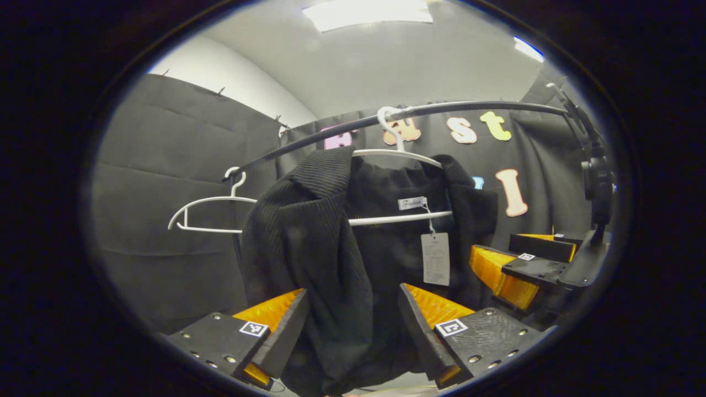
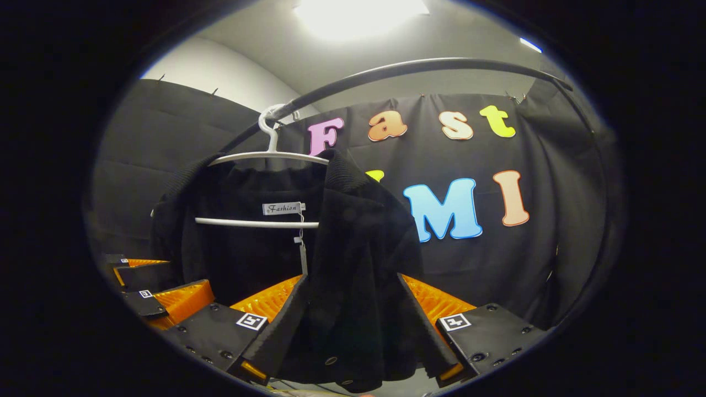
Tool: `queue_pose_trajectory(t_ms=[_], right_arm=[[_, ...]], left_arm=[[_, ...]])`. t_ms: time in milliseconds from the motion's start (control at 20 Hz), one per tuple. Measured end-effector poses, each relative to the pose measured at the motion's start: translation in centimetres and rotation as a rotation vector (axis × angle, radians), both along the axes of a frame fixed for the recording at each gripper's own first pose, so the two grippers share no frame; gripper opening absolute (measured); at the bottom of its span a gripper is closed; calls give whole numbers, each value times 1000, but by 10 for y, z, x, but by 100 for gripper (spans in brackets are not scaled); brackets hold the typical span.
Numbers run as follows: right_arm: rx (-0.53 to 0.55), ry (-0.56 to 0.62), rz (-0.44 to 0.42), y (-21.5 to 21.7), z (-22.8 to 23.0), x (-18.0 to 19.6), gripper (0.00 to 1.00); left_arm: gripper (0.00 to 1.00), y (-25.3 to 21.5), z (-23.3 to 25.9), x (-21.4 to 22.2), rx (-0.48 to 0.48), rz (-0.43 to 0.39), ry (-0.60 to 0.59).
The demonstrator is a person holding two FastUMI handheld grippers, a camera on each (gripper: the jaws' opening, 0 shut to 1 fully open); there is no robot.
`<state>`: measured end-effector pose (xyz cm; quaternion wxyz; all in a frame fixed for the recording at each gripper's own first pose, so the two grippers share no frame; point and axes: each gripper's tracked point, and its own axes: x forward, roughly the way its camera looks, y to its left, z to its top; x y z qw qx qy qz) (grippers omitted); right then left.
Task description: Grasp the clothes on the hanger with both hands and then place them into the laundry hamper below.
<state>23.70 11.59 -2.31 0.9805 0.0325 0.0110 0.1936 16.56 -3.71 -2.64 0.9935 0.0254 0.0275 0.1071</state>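
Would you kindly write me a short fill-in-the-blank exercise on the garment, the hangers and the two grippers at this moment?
1. The black garment hangs on a white ____, hooked over the dark rail.
2. A paper ____ dangles on a string inside the garment.
3. Beside it on the rail hangs a second hanger, which is ____.
4. The left gripper and the right gripper each have garment ____ between their fingers.

Missing words: hanger; tag; empty; fabric
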Motion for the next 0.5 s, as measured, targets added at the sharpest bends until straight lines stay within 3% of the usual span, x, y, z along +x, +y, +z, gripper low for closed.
queue_pose_trajectory(t_ms=[500], right_arm=[[80, 58, 58, 34, -6, 38, 95]], left_arm=[[92, 7, -3, 27, 47, 119, -7]])
